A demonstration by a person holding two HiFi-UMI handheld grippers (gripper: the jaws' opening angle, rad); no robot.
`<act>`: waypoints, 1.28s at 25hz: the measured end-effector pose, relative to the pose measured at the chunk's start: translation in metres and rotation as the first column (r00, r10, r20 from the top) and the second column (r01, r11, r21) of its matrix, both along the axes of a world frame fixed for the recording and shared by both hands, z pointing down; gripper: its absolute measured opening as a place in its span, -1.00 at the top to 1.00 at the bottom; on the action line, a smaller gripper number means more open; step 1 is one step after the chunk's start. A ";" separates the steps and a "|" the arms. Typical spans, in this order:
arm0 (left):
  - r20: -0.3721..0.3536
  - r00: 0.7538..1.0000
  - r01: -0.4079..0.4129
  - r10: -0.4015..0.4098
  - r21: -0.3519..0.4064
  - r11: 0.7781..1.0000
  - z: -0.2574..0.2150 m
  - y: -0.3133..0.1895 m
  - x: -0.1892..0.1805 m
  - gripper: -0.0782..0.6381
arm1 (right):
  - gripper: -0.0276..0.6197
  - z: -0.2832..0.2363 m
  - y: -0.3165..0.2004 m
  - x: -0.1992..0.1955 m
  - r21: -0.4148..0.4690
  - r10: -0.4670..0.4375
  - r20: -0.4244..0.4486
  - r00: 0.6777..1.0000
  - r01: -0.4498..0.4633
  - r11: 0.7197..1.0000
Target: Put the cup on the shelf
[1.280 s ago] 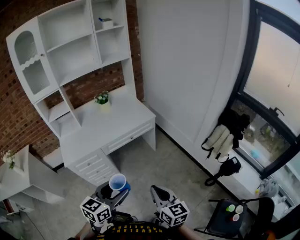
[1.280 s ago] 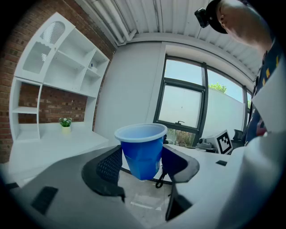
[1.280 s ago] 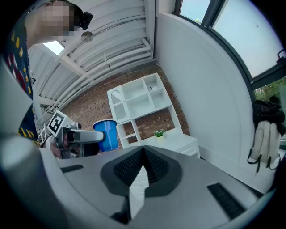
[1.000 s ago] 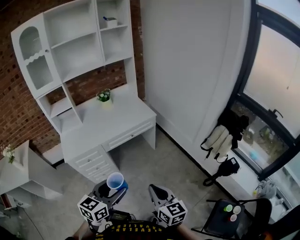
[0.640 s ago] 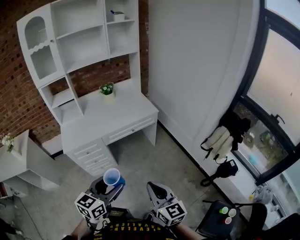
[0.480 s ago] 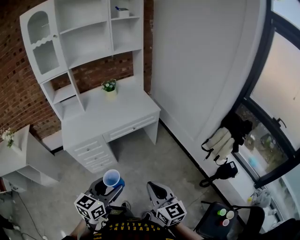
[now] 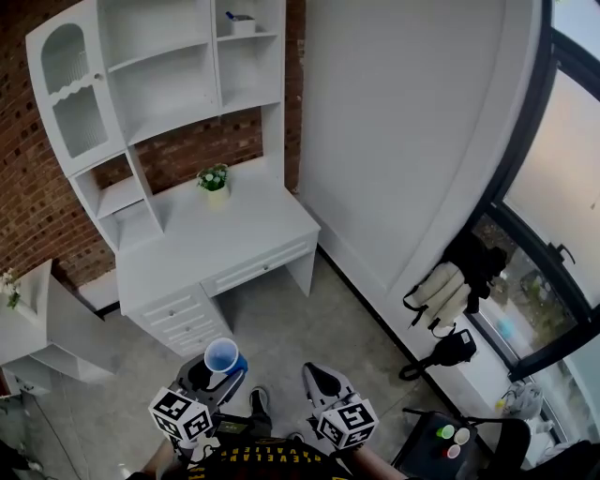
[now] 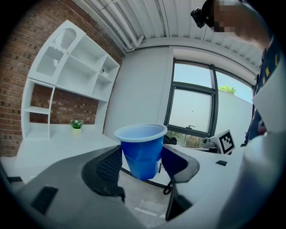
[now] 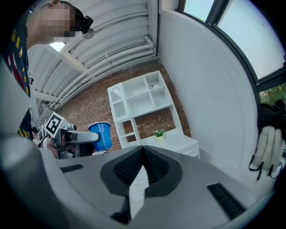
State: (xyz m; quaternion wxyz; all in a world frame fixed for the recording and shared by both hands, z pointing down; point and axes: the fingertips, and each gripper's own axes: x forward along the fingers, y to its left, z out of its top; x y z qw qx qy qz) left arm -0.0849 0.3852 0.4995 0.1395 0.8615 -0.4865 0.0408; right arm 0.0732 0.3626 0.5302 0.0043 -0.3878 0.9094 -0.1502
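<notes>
While the cup is carried and nothing has been placed yet, I'd put the task at an early-to-middle stage: the grasp is done, while the approach, the lift to a compartment and the release are left.

Biggest thing first: white shelf unit point(image 7: 169, 84) against the brick wall, well apart from me across the grey floor. Its open compartments look bare, so there are plenty of free spots. The exception is the top right one, which holds a small white box point(image 7: 242, 24) with something blue on it, too small to tell. The arched-door compartment on the left is shut and I can't read its contents.

White bench point(image 7: 220, 246) sits under the shelf, bare apart from a small pot of flowers point(image 7: 216, 184) near the back.

My left tool point(image 7: 217, 373) is low in the head view, pinching the blue cup point(image 7: 222, 355) by its lower body, one pad on each side. The cup is upright with its mouth up. Its inside looks empty from above, with no liquid visible.

My right tool point(image 7: 321, 377) is just beside it, jaws pressed together with nothing between them, idle.

Off at the lower right a dark stool point(image 7: 427, 450) carries a few small coloured cups, not part of this job.
</notes>
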 end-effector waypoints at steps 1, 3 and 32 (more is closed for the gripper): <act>0.002 1.000 -0.006 0.006 0.002 1.000 0.001 -0.009 -0.004 0.01 | 0.94 -0.001 -0.008 -0.003 0.002 0.008 -0.002 1.000 -0.008 1.000; 0.003 1.000 -0.020 0.020 -0.001 1.000 0.003 -0.029 -0.012 0.01 | 0.94 -0.004 -0.028 -0.010 0.009 0.026 0.003 1.000 -0.026 1.000; -0.024 0.990 -0.140 0.139 -0.049 0.989 0.028 -0.269 -0.084 0.01 | 0.94 0.017 -0.236 -0.087 -0.064 0.138 -0.066 0.988 -0.142 0.988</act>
